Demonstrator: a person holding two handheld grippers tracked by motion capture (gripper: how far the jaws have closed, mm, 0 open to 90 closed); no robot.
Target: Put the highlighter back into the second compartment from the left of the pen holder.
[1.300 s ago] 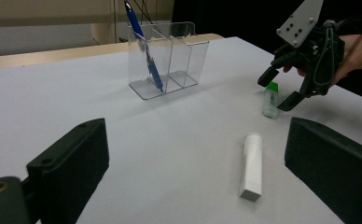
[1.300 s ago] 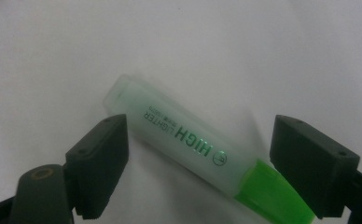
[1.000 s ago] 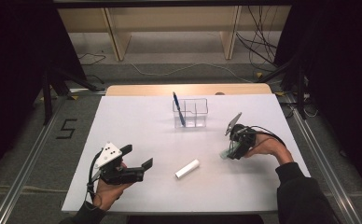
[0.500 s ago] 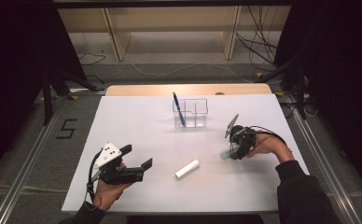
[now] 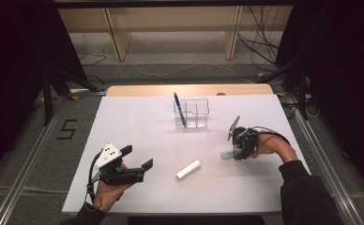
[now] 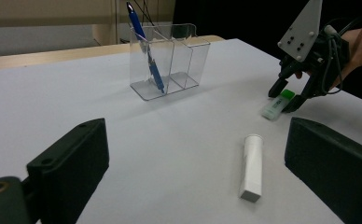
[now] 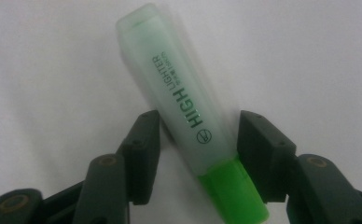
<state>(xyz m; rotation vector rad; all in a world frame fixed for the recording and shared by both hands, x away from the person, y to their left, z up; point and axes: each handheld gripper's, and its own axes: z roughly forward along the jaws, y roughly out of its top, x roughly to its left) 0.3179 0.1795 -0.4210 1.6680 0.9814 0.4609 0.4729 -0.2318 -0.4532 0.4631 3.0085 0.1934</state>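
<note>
Straddling a pale green highlighter with a bright green end [image 7: 193, 126], the right tool [image 7: 195, 140] has its jaws parted, one on each side of the barrel, neither clearly pressing it yet. The highlighter lies flat on the white bench [image 5: 138, 122], at its right side, well apart from the clear plastic three-compartment organizer [image 5: 191, 114].

Risks, as I judge them:
- Barrel sits skewed across the jaws, not square to them; closing like this could pivot it or squirt it out sideways.
- Jaws land near the joint between pale body and bright green end; a pinch there may slip on the step.
- Tool tips look right down at the bench surface; pushing lower could scrape or jam.
- If it goes to the organizer, the blue pen [image 5: 179, 108] leaning in the left compartment could get knocked.

View differences:
- Right gripper view gives the "HIGH LIGHTER" print and the jaw-to-barrel gaps; high view has the highlighter as a small pale smudge under the tool.
- Left gripper view gives the side angle: right tool [image 6: 288, 95] tilted down over the highlighter [image 6: 278, 103], and the white cylindrical tube [image 6: 252, 166] lying just ahead.
- High view gives the layout: left tool [image 5: 142, 169] open, empty, low left, white tube [image 5: 188, 169] between the two hands.
</note>
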